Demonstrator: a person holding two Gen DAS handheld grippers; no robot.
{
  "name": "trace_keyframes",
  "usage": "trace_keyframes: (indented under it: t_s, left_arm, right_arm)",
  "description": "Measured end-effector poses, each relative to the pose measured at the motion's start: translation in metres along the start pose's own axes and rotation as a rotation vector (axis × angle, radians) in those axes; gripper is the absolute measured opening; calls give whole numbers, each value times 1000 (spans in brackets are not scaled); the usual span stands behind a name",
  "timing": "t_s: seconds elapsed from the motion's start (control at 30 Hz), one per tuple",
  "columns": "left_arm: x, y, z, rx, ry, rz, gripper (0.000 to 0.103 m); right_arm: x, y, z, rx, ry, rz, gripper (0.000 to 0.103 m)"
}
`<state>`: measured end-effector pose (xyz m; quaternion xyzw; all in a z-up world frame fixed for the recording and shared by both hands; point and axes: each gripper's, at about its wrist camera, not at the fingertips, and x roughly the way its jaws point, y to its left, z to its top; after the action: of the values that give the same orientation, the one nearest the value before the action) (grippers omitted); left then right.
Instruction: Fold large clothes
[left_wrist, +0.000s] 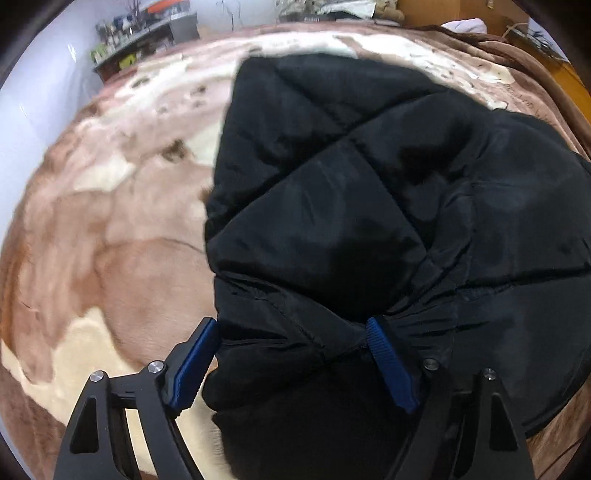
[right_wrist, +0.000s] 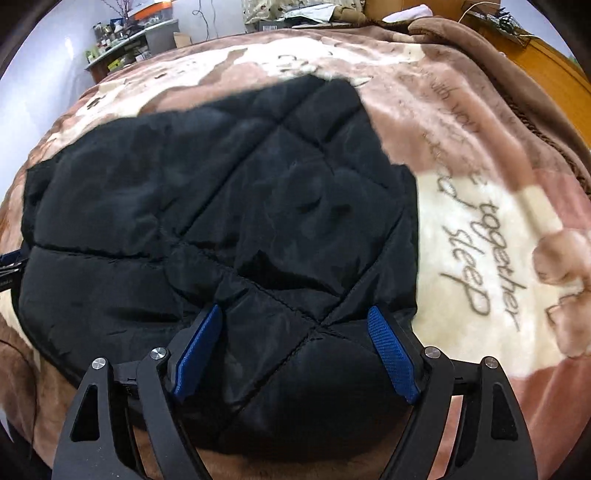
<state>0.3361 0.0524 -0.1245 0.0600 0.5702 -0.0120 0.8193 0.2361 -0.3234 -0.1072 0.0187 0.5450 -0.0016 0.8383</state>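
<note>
A black quilted jacket (left_wrist: 369, 206) lies folded on a brown and cream blanket (left_wrist: 110, 240). My left gripper (left_wrist: 295, 325) is open, its blue pads (left_wrist: 195, 362) standing wide over the jacket's near left edge. In the right wrist view the same jacket (right_wrist: 221, 206) fills the middle, and my right gripper (right_wrist: 295, 317) is open with its blue pads (right_wrist: 391, 350) spread over the near right corner. Neither gripper holds fabric. The tip of the left gripper (right_wrist: 9, 264) shows at the far left edge.
The blanket (right_wrist: 480, 240) covers a bed and carries grey script on its right side. A cluttered shelf (right_wrist: 125, 40) stands against the back wall. A wooden headboard (right_wrist: 554, 70) is at the right.
</note>
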Motion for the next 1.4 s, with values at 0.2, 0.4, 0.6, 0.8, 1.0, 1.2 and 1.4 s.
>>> trace_keyframes:
  t_s: [0.2,0.4,0.6,0.8,1.0,1.2,1.4]
  left_arm:
    - [27,1,1,-38,47,-13,95]
    - [24,-5,4,-35,54,13,96]
    - [-18,11,1,-63,-22,-74,89]
    - [-50,43,-18,-137,-62,-145,89]
    - [-58,63,-25,-166,-56,-266,90]
    - [-32,83,-11,-203,0,-392,94]
    - [6,88,-6,-197,77,-466,95]
  right_arm:
    - [27,1,1,20,44,-6,86]
    - [29,1,7,18,66,-18,87]
    - [-6,-3,15,34,9,-19,87]
    - [-49,-32,3,133,-76,68,87]
    - [-63,-54,-7,147,-98,42,88]
    - [-60,-77,-19,226,-63,136,88]
    - [-37,-102,-33,315,13,294,88]
